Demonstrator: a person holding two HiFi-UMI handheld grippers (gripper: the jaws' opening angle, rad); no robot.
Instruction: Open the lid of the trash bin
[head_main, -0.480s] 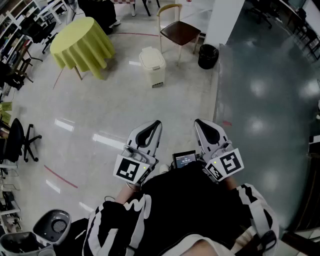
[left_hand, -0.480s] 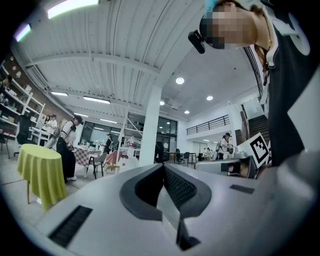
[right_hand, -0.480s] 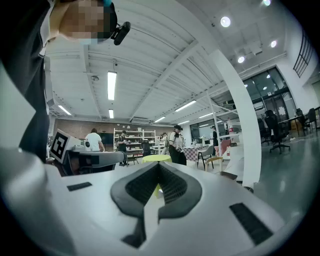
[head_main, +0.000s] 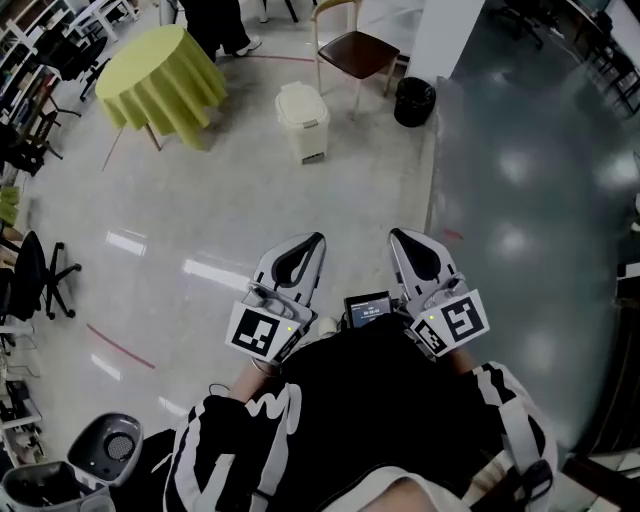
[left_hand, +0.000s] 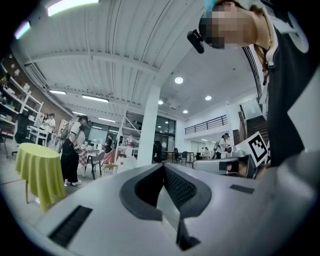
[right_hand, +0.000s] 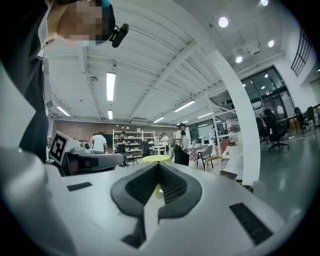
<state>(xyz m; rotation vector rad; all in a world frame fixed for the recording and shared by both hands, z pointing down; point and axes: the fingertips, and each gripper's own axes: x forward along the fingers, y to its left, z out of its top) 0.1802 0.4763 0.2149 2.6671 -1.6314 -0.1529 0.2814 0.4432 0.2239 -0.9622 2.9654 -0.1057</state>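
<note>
The cream trash bin (head_main: 302, 122) stands on the pale floor well ahead of me, and its lid is down. Both grippers are held close to my body, far short of the bin. My left gripper (head_main: 316, 240) points forward, jaws pressed together with nothing between them; in the left gripper view its pads (left_hand: 175, 187) meet at the tip. My right gripper (head_main: 397, 236) sits beside it, also shut and empty. A small screen (head_main: 367, 309) sits between the two.
A round table with a yellow-green cloth (head_main: 160, 80) stands left of the bin, with a person (head_main: 215, 20) behind it. A wooden chair (head_main: 352, 50) and a black bin (head_main: 413, 102) are at the back right. An office chair (head_main: 40, 275) is at the left.
The bin, table and chair have slid slightly upward in the head view. Both grippers keep the same pose, shut and side by side.
</note>
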